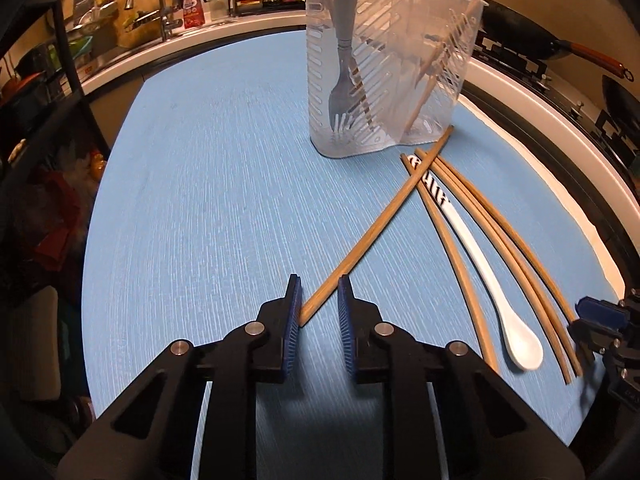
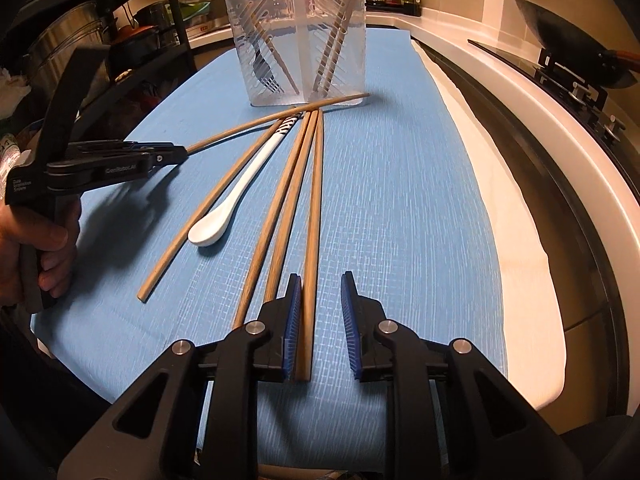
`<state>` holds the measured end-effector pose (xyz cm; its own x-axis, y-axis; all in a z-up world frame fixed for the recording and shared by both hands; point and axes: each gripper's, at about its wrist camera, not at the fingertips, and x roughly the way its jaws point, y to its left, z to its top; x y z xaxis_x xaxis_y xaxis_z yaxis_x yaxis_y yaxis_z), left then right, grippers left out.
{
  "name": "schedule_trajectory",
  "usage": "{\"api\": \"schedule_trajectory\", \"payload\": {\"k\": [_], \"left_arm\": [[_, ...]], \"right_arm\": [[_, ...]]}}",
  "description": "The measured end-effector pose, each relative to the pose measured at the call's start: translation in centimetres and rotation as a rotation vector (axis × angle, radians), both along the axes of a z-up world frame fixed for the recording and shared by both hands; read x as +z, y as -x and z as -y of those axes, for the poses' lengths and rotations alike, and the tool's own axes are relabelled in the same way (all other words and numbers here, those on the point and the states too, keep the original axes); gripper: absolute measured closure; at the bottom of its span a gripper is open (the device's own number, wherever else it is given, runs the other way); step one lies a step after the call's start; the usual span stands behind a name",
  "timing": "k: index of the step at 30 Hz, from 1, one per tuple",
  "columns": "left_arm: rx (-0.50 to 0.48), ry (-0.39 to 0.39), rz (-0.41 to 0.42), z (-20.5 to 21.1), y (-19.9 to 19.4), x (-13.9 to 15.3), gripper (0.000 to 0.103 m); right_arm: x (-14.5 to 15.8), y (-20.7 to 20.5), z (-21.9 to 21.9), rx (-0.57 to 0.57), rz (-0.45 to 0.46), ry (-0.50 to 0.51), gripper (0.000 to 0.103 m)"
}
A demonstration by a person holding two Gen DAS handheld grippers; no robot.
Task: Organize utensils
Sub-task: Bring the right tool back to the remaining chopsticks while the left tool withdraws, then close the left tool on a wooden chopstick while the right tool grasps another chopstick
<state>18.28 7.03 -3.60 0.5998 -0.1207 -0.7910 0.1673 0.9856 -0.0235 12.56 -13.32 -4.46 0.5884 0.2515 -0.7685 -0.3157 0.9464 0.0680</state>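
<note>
Both tongs nearly closed w/ gaps, gripping nothing: left gripper [image 1: 319, 294] straddles crossed chopstick's [image 1: 372, 232] end, right gripper [image 2: 320, 294] one beside spoon [image 2: 224, 216]. Light, stiff, slippery sticks (pinch near ends) on mat, holder [image 1: 388, 60] behind.

Left hand-held gripper [image 1: 319, 294] and right hand-held gripper [image 2: 321, 294] angle downward, jaws seemingly slightly apart
</note>
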Motion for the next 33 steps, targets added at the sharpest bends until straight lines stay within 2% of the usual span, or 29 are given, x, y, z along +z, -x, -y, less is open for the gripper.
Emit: {"api": "schedule_trajectory", "payload": {"k": [8,17,19,23,24,25,27,32,33], "left_arm": [[-0.018,-0.021,-0.026,0.3,3.4,0.3,0.089],[0.151,0.137,-0.053,0.2,9.3,0.1,0.092],[0.177,0.148,-0.036,1.0,11.0,0.0,0.092],[0.194,0.114,0.022,3.5,14.0,-0.3,0.092],[0.197,0.106,0.037,3.8,14.3,-0.3,0.087],[0.203,0.090,0.055,4.3,14.5,-0.4,0.073],[0.209,0.056,0.083,4.6,14.3,-0.4,0.062],[0.224,0.040,0.124,4.6,13.2,-0.7,0.064],[0.227,0.038,0.132,4.7,13.2,-0.7,0.078]], "right_arm": [[-0.2,1.2,1.1,-0.022,-0.009,-0.028,0.095],[-0.4,2.9,1.6,-0.059,0.009,-0.020,0.095],[-0.4,3.3,1.7,-0.068,0.017,-0.016,0.095],[-0.4,3.7,1.7,-0.083,0.027,-0.013,0.092],[-0.4,3.7,1.6,-0.084,0.030,-0.010,0.092],[-0.4,3.6,1.5,-0.083,0.032,-0.007,0.092],[-0.5,3.6,1.5,-0.084,0.035,-0.009,0.092],[-0.4,3.5,1.4,-0.081,0.047,-0.003,0.095],[-0.5,3.6,1.3,-0.078,0.052,0.003,0.096]]}}
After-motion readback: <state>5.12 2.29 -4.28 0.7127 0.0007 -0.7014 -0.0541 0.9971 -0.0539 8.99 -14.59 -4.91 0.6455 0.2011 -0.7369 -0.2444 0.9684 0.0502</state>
